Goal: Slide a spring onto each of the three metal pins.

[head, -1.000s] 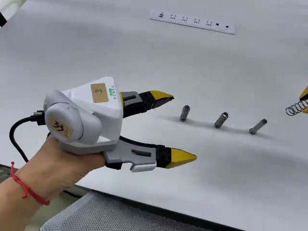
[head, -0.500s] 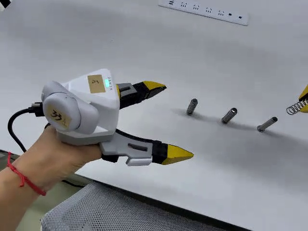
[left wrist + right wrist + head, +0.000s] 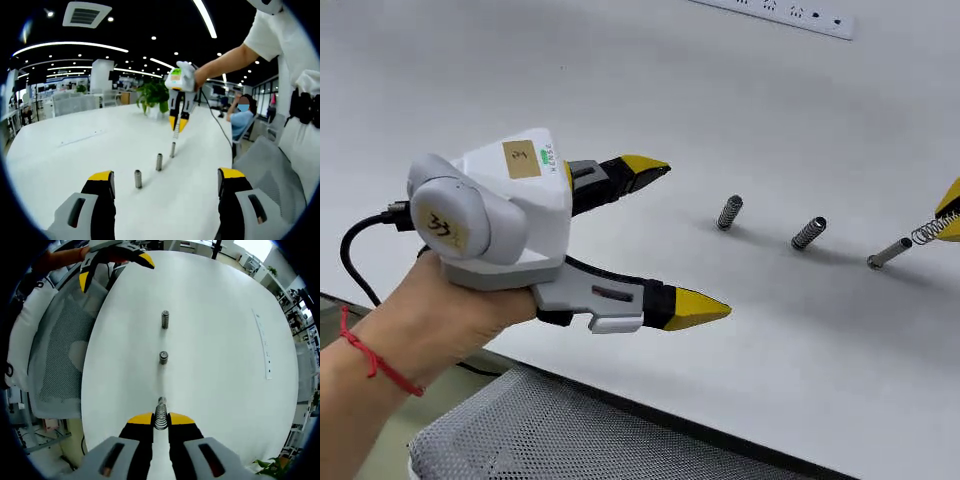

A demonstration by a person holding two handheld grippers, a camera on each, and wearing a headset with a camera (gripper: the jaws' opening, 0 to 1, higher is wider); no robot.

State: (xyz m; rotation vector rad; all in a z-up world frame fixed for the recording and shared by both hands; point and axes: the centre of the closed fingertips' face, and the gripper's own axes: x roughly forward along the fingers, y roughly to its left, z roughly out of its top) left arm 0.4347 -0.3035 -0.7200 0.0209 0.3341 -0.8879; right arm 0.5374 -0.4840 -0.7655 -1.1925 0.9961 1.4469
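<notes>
head view down over the table, both gripper views along the shared pin row, seemingly from opposite ends

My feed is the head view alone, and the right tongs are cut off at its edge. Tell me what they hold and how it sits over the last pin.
Observer: The right gripper is shut on a spring, pinched near one end between the yellow tips.
Operator: Now give me the line to the pin.
Observer: Seen side-on in the left gripper view, the spring hangs down from the tongs with its free end close above the upright bare pin. I cannot tell whether they touch.
</notes>
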